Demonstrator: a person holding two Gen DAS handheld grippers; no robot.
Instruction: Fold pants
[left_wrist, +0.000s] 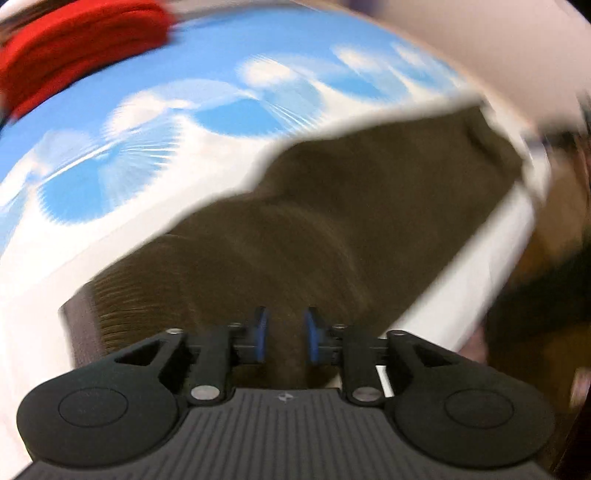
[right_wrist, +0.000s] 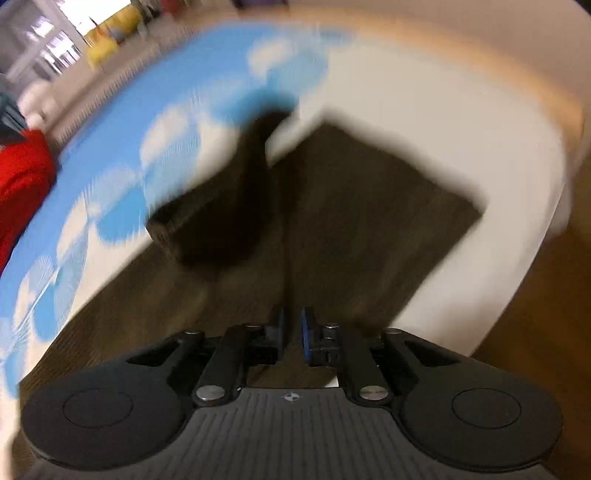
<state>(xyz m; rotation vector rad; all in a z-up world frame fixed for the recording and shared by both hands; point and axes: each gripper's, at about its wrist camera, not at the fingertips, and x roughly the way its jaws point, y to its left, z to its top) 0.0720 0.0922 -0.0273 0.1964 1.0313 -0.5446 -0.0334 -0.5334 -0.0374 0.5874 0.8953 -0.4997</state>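
Note:
Dark olive-brown pants (left_wrist: 332, 221) lie on a bed with a blue-and-white patterned sheet (left_wrist: 155, 103). Both views are motion-blurred. My left gripper (left_wrist: 286, 334) is over the ribbed waistband end, its blue pads a small gap apart with brown cloth between them. In the right wrist view the pants (right_wrist: 369, 221) spread ahead, with one part bunched up (right_wrist: 221, 221) at the left. My right gripper (right_wrist: 292, 334) has its blue pads nearly together, pinching an edge of the pants.
A folded red garment (left_wrist: 81, 48) lies at the far left of the bed and also shows in the right wrist view (right_wrist: 22, 192). The white bed edge (right_wrist: 498, 221) drops to a wooden floor (right_wrist: 546, 332) on the right. Yellow items (right_wrist: 110, 33) sit far back.

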